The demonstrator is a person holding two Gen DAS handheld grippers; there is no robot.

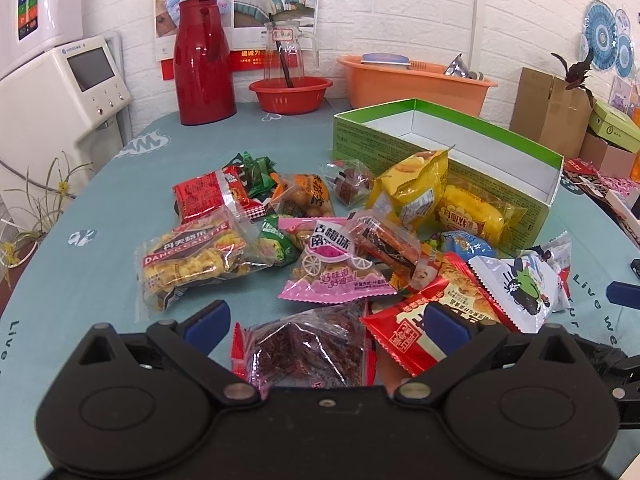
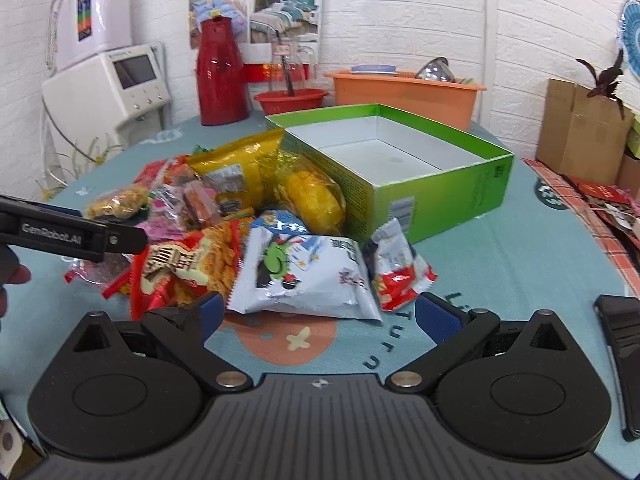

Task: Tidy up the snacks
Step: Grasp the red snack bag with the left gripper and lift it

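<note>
Several snack packets lie heaped on the teal tablecloth beside an open green box point(image 1: 460, 160) point(image 2: 440, 184), whose white inside holds nothing. My left gripper point(image 1: 326, 324) is open, low over a clear packet of dark red snack point(image 1: 308, 352), with a red packet point(image 1: 432, 320) by its right finger. A pink packet point(image 1: 332, 268) and a yellow cracker packet point(image 1: 192, 264) lie just ahead. My right gripper point(image 2: 318, 316) is open, just short of a white packet with a green figure point(image 2: 304, 276); a small white-and-red packet point(image 2: 400, 272) lies to its right. The left gripper's body point(image 2: 72, 232) shows at the left edge.
A red thermos point(image 1: 204, 64), a glass jug point(image 1: 286, 56) in a red bowl point(image 1: 290, 94) and an orange basin point(image 1: 416, 80) stand at the table's far edge. Cardboard boxes point(image 2: 580, 132) sit off to the right. A black object point(image 2: 624, 344) lies near my right gripper.
</note>
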